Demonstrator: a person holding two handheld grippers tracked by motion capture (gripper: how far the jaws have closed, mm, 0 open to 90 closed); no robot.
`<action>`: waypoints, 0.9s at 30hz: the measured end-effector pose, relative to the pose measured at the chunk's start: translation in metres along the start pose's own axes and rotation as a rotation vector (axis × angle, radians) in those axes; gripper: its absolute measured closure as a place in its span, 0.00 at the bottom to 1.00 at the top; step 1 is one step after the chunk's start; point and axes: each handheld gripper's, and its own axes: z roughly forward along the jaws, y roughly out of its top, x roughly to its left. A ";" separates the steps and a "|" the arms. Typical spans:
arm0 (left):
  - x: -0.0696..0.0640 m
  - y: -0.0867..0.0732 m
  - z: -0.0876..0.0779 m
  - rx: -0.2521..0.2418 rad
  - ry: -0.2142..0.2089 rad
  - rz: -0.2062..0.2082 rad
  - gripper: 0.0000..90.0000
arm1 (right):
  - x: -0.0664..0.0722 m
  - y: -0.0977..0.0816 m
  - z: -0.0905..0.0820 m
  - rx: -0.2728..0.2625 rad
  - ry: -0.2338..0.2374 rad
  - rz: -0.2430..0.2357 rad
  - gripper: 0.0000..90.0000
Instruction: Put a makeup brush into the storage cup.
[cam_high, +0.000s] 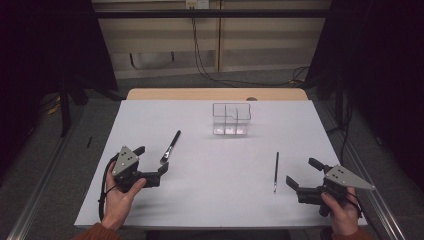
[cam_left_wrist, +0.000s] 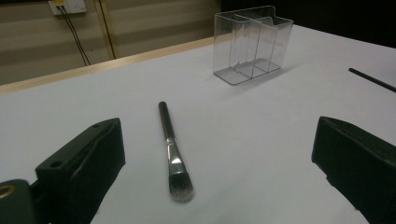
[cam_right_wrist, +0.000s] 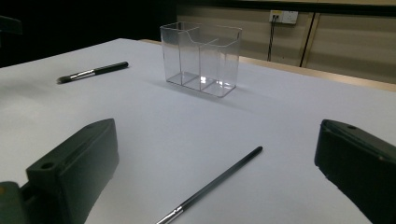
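Held the left claw (cam_high: 151, 160) spread wide and empty at the lower left of the high view, aimed at the flat makeup brush (cam_high: 170, 146), bristle end nearest and lying just ahead of the gap. Held the right claw (cam_high: 303, 172) equally wide and empty at the lower right, facing the thin liner brush (cam_high: 276, 171) lying flat just left of it. Left the clear three-compartment organiser (cam_high: 230, 120) upright and empty at upper centre, well apart from both brushes.

Risked most at the pick-up. Could have closed on the soft bristles rather than the ferrule or handle, judging by the left gripper view, and so splayed them or let the brush droop and slip. Could have scraped the white surface (cam_high: 210, 200) or rolled the thin brush aside, given so slim a shaft lying flat and at a slant to the right jaws. Could also have gripped either brush far off balance, tilting it badly for the narrow compartments. Might then have knocked the light organiser over or pushed it towards the top of the frame on a slanted insertion.
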 end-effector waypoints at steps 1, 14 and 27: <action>0.001 0.002 0.002 -0.010 0.002 -0.005 0.03 | 0.000 0.000 0.000 0.000 0.000 0.001 0.00; 0.010 0.017 0.015 -0.050 0.022 -0.011 0.02 | 0.000 0.000 0.001 -0.002 -0.003 0.000 0.00; 0.017 0.029 0.041 -0.045 0.061 0.012 0.02 | -0.001 -0.001 0.003 0.008 -0.002 0.001 0.00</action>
